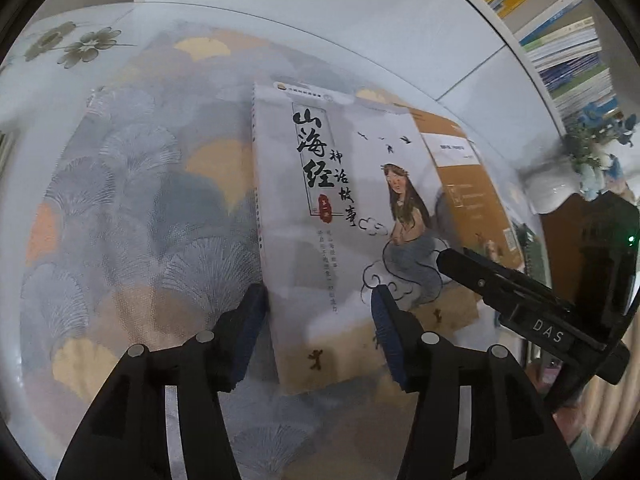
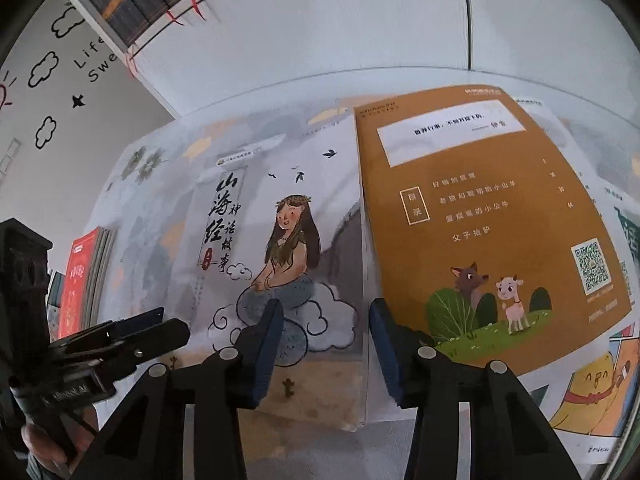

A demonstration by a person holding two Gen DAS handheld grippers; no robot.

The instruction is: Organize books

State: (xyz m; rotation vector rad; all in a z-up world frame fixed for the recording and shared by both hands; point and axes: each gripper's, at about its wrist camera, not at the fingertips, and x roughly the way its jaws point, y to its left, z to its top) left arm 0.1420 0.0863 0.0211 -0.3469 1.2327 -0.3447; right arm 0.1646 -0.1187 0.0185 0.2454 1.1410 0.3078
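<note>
A grey-white book (image 1: 332,216) with black calligraphy and a long-haired girl on a cloud lies on the patterned tablecloth (image 1: 132,200). My left gripper (image 1: 320,320) is open, its fingers straddling the book's near left corner. An orange book (image 2: 480,216) with a wolf and a goat lies beside it on the right, partly over other books. My right gripper (image 2: 324,336) is open over the grey-white book's (image 2: 280,248) right edge, by the orange book's near left corner. The right gripper also shows in the left wrist view (image 1: 460,264), the left gripper in the right wrist view (image 2: 160,320).
A bookshelf (image 1: 560,40) full of books stands at the back right, with a white cabinet wall behind the table. A red book stack (image 2: 84,280) stands at the left. A cartoon-cover book (image 2: 592,392) lies under the orange one. A white vase with flowers (image 1: 580,168) sits at right.
</note>
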